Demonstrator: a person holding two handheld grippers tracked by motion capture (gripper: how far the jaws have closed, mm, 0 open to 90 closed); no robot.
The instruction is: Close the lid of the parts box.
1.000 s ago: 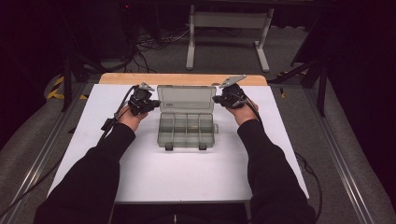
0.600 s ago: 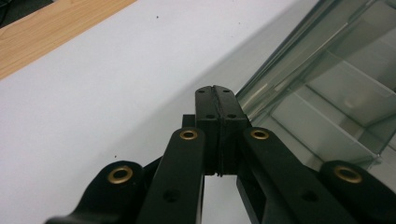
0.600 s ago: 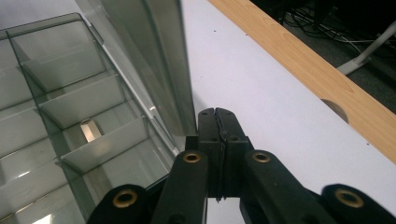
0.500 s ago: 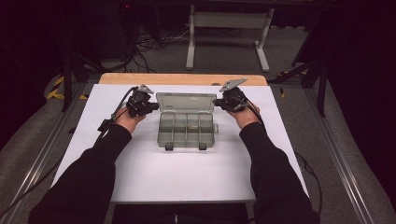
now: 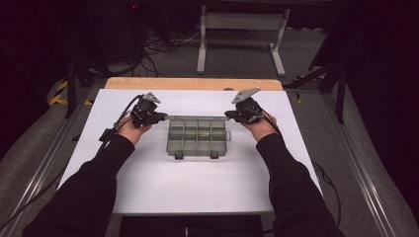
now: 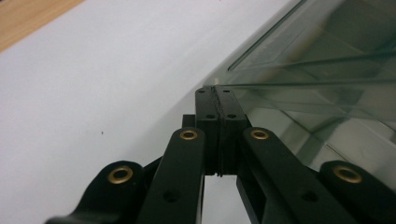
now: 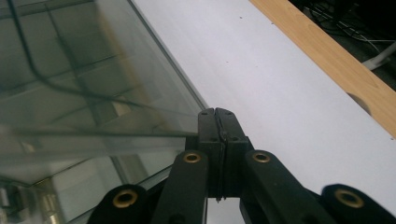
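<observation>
Item: clear plastic compartment box point(image 5: 197, 138), set on the white table cover point(image 5: 197, 192) a little beyond mid-table, between the two hands. Base is divided into small cells, with two dark latches on its near edge. Lid point(image 5: 197, 118) is seen edge-on in the high view, a thin line across the far side of the base (its exact angle cannot be told).

Left gripper point(image 5: 159, 116): at the left end of the lid. In the left gripper view its jaws are pressed together, with the lid's corner point(image 6: 219, 88) at their tips; whether the lid edge is actually pinched between them cannot be told.

Right gripper point(image 5: 231, 114): at the right end of the lid, jaws likewise clenched in the right gripper view, lid edge point(image 7: 184, 133) meeting their tips.

Surroundings: a bare wooden strip point(image 5: 192, 83) shows along the table's far edge; grey metal stand point(image 5: 242, 22) on the floor behind.
</observation>
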